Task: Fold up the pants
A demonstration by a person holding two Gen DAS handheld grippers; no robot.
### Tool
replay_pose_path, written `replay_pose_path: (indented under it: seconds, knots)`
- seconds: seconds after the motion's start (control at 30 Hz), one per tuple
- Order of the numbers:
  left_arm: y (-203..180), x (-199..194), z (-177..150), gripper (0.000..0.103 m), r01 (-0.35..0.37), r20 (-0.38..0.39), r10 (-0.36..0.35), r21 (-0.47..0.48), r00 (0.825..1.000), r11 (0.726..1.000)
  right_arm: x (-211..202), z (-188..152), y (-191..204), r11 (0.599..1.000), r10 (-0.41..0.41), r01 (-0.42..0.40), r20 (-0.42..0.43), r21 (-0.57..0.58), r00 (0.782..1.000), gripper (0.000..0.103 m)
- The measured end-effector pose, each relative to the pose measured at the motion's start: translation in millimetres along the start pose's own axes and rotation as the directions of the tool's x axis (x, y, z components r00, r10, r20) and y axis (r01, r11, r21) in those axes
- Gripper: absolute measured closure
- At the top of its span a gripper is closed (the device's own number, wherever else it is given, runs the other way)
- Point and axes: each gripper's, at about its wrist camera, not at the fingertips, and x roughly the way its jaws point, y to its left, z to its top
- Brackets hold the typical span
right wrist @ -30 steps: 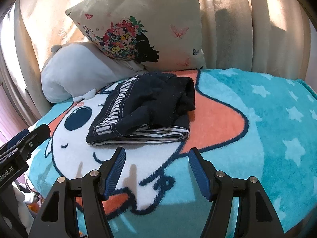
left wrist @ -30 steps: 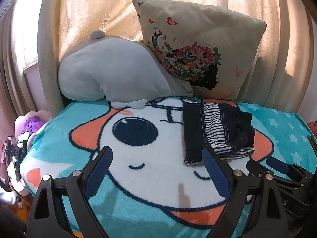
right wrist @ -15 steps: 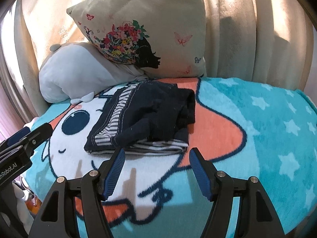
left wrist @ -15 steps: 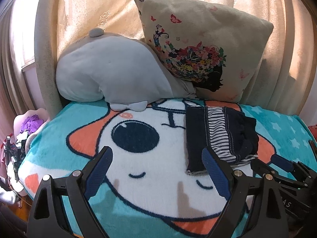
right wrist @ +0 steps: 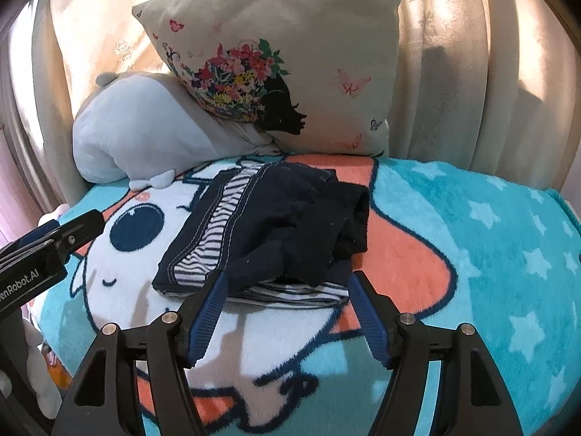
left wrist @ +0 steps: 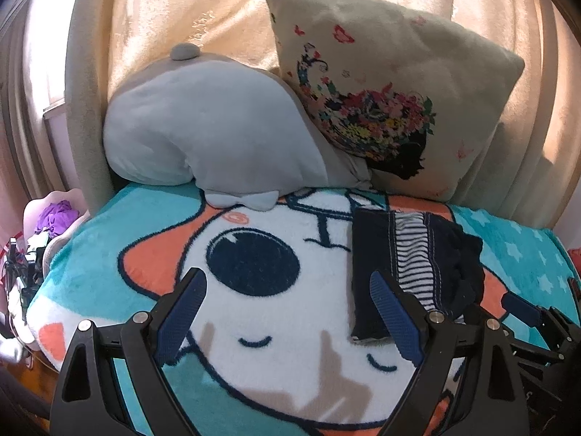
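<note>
The dark navy pants (right wrist: 276, 232) with a striped lining lie folded in a compact bundle on the cartoon blanket (right wrist: 454, 236). In the left wrist view the pants (left wrist: 414, 265) are right of centre, behind the right finger. My left gripper (left wrist: 287, 312) is open and empty, hovering over the blanket left of the pants. My right gripper (right wrist: 287, 309) is open and empty, just in front of the bundle's near edge. The left gripper shows at the left edge of the right wrist view (right wrist: 61, 236). The right gripper shows at the lower right of the left wrist view (left wrist: 526, 316).
A grey plush pillow (left wrist: 203, 138) and a floral cushion (left wrist: 392, 101) lean against the curtain (left wrist: 199, 11) at the back. A pink stand with purple cloth (left wrist: 54, 214) is off the bed's left side. The blanket's front edge drops off near me.
Both grippers have moved closer to the folded pants and slightly forward over the blanket. The pants have not moved. Both grippers stay open.
</note>
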Motion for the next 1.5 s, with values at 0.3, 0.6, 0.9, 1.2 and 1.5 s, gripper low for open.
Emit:
replay_pose_path:
  seconds: [0.3,0.6,0.9,1.2,1.5]
  knots:
    - [20.2,-15.1,-0.1,0.012,-0.028,0.098,0.032,-0.045,0.995,0.999,5.8,2.3,9.8,1.000,0.020,-0.020,-0.002,0.018,1.000,0.029]
    - [36.2,-23.1,2.1,0.012,-0.027,0.118,0.037,-0.087,0.992,0.996,7.2,2.6,23.2,1.000,0.024,-0.024,-0.010,-0.003,1.000,0.029]
    - [33.0,-27.0,-0.2,0.012,-0.007,0.112,0.016,-0.083,0.994,0.997,-1.3,0.7,22.8,1.000,0.019,-0.019,0.003,-0.002,1.000,0.029]
    - [28.4,-17.1,-3.6,0.012,-0.026,0.075,0.031,-0.062,0.997,0.998,2.2,-2.2,19.0,1.000,0.024,-0.024,-0.007,0.009,1.000,0.029]
    - [11.9,3.6,-10.3,0.012,-0.046,-0.001,0.046,-0.009,0.999,0.999,8.0,-6.3,1.5,0.999,0.010,-0.009,-0.019,0.046,1.000,0.029]
